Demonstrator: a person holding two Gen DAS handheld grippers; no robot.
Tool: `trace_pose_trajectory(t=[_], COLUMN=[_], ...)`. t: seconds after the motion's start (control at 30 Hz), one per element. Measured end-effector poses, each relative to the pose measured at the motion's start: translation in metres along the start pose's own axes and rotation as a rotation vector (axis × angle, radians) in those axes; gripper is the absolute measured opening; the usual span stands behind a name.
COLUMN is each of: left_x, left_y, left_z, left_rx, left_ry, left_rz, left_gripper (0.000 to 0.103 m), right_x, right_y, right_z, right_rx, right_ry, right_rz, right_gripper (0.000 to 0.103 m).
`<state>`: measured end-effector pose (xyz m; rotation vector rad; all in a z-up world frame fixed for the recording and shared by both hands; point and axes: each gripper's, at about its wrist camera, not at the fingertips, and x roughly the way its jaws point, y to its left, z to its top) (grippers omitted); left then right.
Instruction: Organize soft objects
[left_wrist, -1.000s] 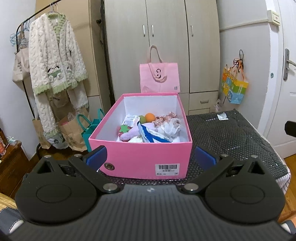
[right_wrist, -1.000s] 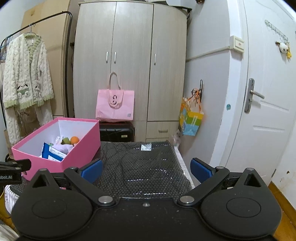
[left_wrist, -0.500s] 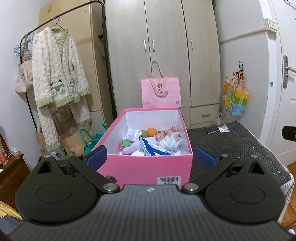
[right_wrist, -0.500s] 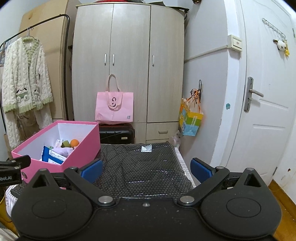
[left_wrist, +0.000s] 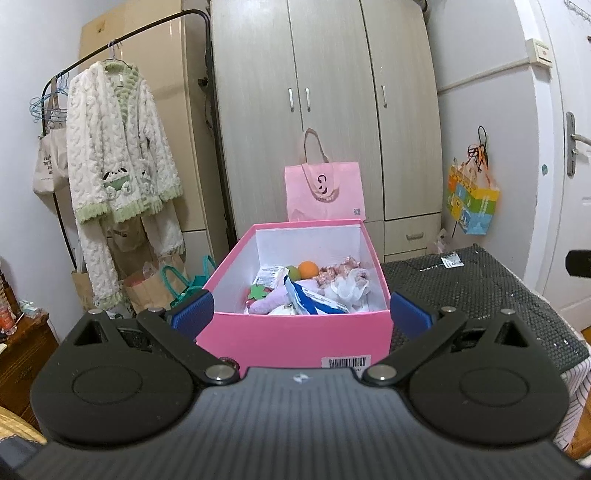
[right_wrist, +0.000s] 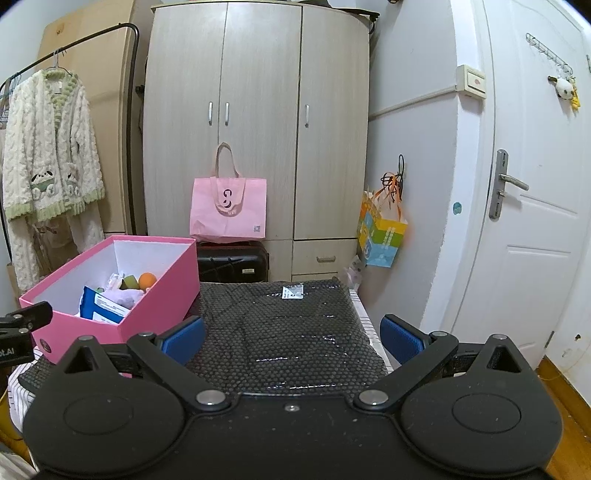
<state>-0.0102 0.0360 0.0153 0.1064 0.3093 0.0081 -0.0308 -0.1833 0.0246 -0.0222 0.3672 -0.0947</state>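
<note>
A pink box (left_wrist: 295, 338) stands on a black dotted mat (left_wrist: 476, 291), straight ahead in the left wrist view. Inside lie an orange ball (left_wrist: 308, 269), a purple plush (left_wrist: 271, 301), a blue-and-white packet (left_wrist: 314, 299) and crumpled white cloth (left_wrist: 349, 288). My left gripper (left_wrist: 301, 314) is open, raised in front of the box's near wall, holding nothing. In the right wrist view the pink box (right_wrist: 155, 295) sits at the left and my right gripper (right_wrist: 291, 336) is open over the bare mat (right_wrist: 291, 332), empty.
A wardrobe (left_wrist: 325, 110) with a pink tote bag (left_wrist: 325, 192) stands behind. A white fluffy robe (left_wrist: 118, 177) hangs on a rack at the left. A small white label (right_wrist: 293, 291) lies on the mat's far edge. A white door (right_wrist: 524, 221) is at the right.
Both grippers have drawn back and risen slightly, so the box looks smaller and lower in view. Jaws stay open; nothing was picked up.
</note>
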Motion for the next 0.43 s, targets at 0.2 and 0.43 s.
trace_pose_trajectory(t=[0.2,0.43], left_x=[-0.0001,0.0025], left_y=[-0.001,-0.0011], left_z=[-0.0008,-0.0009], left_rx=[0.01,0.013], left_ry=[0.001,0.006], left_rz=[0.005,0.004], left_gripper=[0.103,0.103], right_x=[0.0048,0.0095], right_y=[-0.0002,-0.0007], right_z=[0.0004,-0.0001], right_rx=[-0.007,0.017], right_ry=[0.007,0.019], right_rz=[-0.002,0.012], right_gripper=[0.102,0.102])
